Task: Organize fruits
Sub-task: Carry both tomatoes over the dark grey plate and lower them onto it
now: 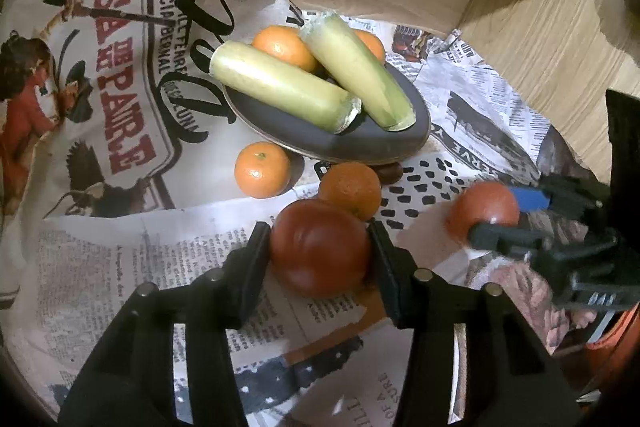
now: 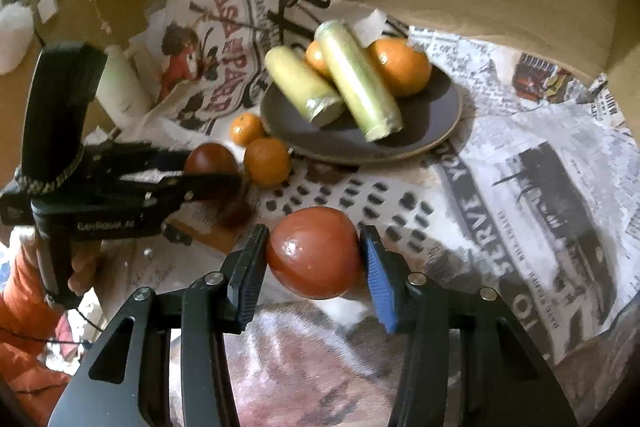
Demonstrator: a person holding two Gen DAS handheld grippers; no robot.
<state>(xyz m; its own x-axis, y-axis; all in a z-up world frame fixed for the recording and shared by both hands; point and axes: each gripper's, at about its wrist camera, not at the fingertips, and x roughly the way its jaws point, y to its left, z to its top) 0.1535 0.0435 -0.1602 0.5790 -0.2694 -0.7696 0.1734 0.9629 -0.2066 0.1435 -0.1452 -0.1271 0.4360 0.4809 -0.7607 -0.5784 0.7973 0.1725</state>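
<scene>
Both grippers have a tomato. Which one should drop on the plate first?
Probably right. The right gripper holds its tomato facing the bare near part of the dark plate, with open cloth between. The left gripper has a tangerine right ahead of its tomato.

Beyond your left gripper (image 1: pixel 320 251), to its left, the printed newspaper cloth (image 1: pixel 120 107) carries big red letters "CASA DE PAPEL". To the right of your right gripper (image 2: pixel 314 255), the same cloth reads "SERVE YOU" (image 2: pixel 472 203). Your left gripper's body shows white lettering "GenRobot AI" (image 2: pixel 105 225). Smaller print stays unreadable.
</scene>
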